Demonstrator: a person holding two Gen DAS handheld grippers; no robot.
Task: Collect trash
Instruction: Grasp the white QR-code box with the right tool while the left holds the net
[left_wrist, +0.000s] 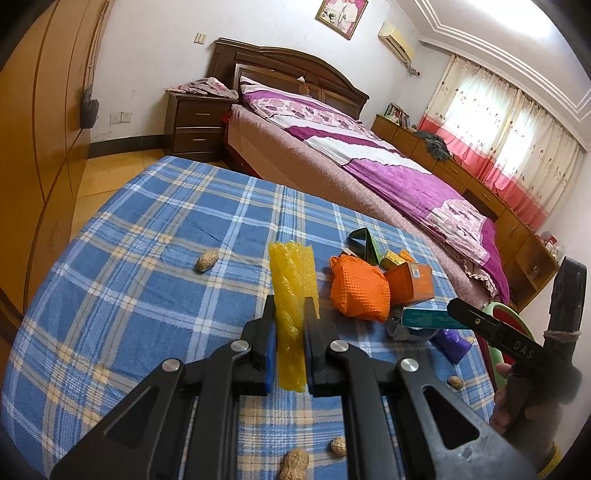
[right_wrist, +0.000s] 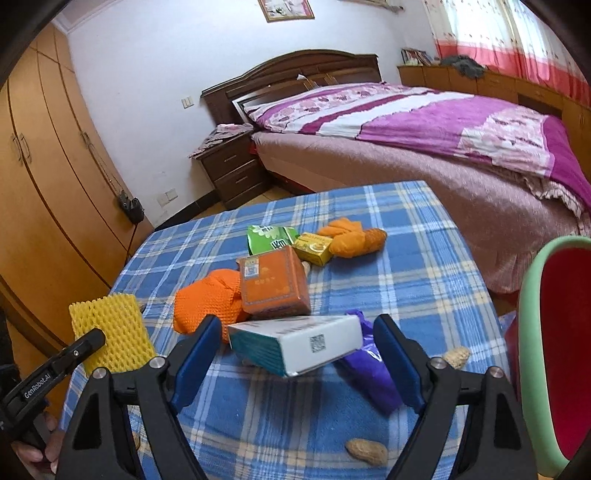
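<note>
Trash pile on plaid counter (right_wrist: 424, 266), both tools over it.
Left tool (left_wrist: 290, 314) clenched on yellow foam net (left_wrist: 291, 280), lifted at the pile's left side. Right tool (right_wrist: 295, 350) released, jaws wide either side of white-teal box (right_wrist: 295, 343), pads not touching it. Orange box (right_wrist: 273, 284), orange net (right_wrist: 207, 306), purple wrapper (right_wrist: 373, 373) lie just behind and beside; peanuts (right_wrist: 365, 451) scattered near.

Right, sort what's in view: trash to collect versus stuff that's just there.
Trash:
yellow foam net, in the left gripper
white and teal box
orange box
orange foam net
peanut shells
purple wrapper

Just there:
bed
nightstand
wardrobe
</note>
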